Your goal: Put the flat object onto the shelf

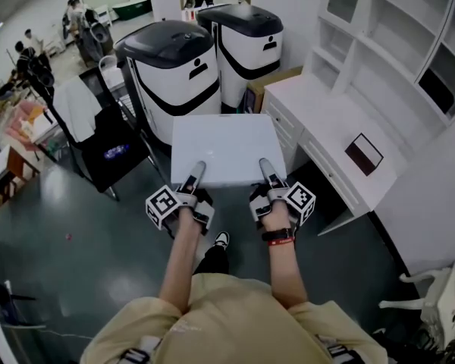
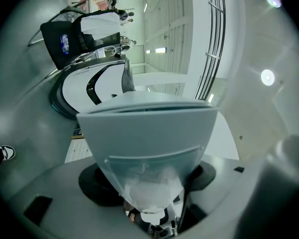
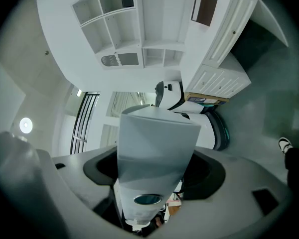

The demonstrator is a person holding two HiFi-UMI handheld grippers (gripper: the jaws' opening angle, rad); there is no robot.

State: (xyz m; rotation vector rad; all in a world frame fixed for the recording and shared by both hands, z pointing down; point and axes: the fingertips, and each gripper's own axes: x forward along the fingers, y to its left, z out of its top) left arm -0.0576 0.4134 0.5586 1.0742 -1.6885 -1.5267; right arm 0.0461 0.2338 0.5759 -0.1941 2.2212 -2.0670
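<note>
A person standing on a dark, glossy floor (image 1: 76, 271) holds a flat white board (image 1: 226, 146) roughly level in the air, a tool in each hand. The left tool (image 1: 198, 170) pinches the board's near edge toward its left corner. The right tool (image 1: 265, 165) pinches the same edge toward its right corner, and each tool's upper jaw lies on the board's top face. In the left gripper view and the right gripper view the board (image 2: 144, 128) (image 3: 157, 138) runs out from between the jaws. The board hangs in front of a tall white-and-black machine (image 1: 174, 74), with a second machine (image 1: 246, 40) just behind that one. To the person's right stands a white bench (image 1: 326, 120) with drawers, and a small dark-framed panel (image 1: 363, 154) lies on its top. A white shelf unit (image 1: 394, 36) with open compartments rises at the back of the bench. The board is left of the bench and well apart from the shelf unit.
</note>
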